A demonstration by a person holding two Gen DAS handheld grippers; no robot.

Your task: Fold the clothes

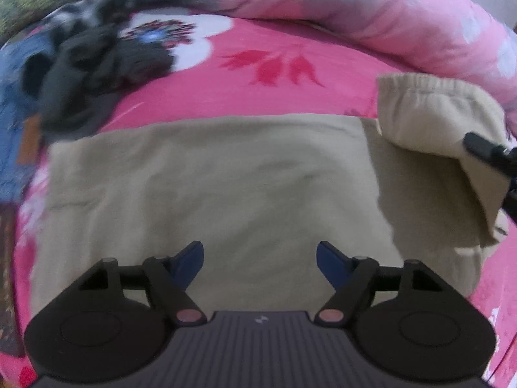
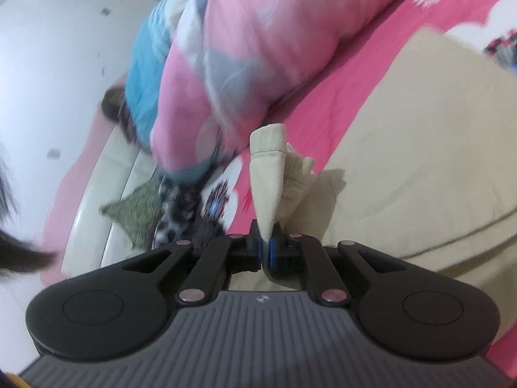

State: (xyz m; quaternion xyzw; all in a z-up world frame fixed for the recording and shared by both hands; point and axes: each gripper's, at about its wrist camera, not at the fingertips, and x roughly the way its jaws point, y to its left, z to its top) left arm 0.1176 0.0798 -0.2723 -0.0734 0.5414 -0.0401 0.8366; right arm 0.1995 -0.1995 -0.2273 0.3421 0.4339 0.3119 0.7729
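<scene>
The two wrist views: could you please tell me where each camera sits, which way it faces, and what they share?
Left wrist: on the left claw, looking steeply down at the beige garment on the pink bedsheet; its open fingers show.
Right wrist: on the right claw, tilted sideways, looking along the bed toward the rolled quilt; shut on the garment's cuff.
Shared: garment, sheet, quilt.

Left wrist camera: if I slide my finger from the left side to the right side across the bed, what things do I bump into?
Dark clothes pile → spread beige garment → its folded-over beige end → tip of the right gripper pinching that end.
</scene>
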